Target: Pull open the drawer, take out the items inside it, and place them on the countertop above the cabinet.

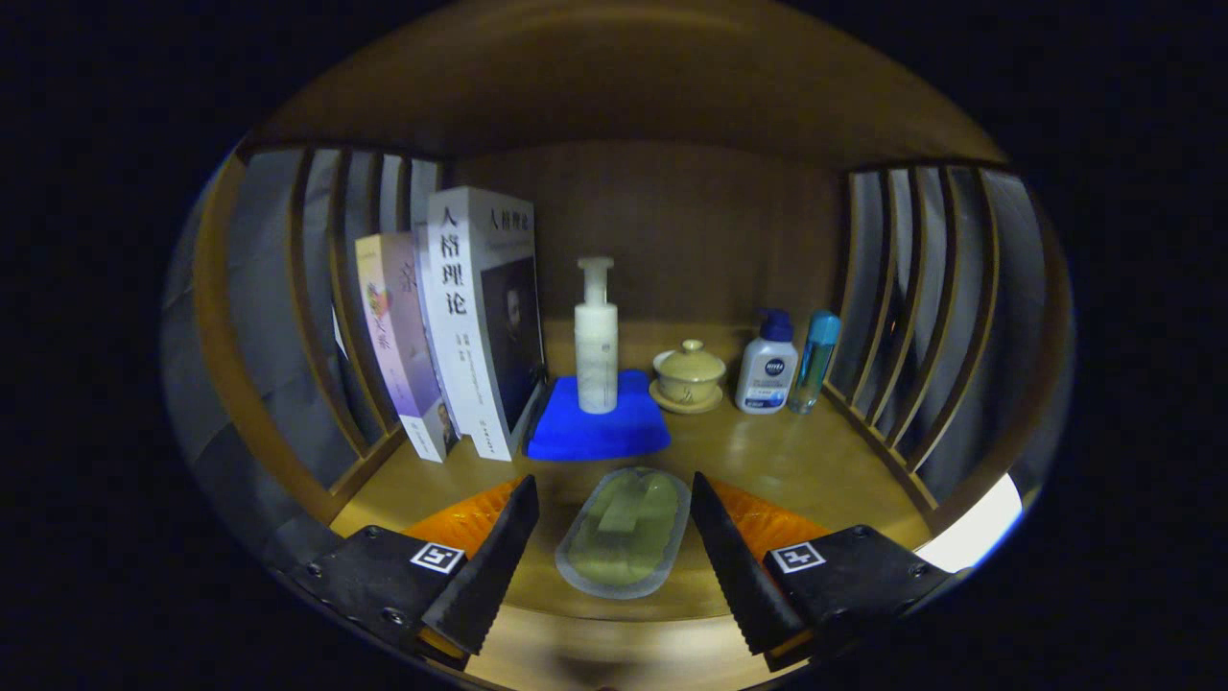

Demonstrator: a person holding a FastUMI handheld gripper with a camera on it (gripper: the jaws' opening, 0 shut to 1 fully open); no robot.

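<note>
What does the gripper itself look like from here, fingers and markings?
The gripper has two black wedge-shaped fingers with toothed inner edges. Each sits on a black mounting block with visible screws and a square black-and-white tag, and orange ridged parts show behind the fingers. The fingers stand apart, open.

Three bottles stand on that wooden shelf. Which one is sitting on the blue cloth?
The tall white pump bottle, upright on the blue cloth. The white lotion bottle and slim teal bottle stand on bare wood. The tongs are open around a pale green packet.
</note>
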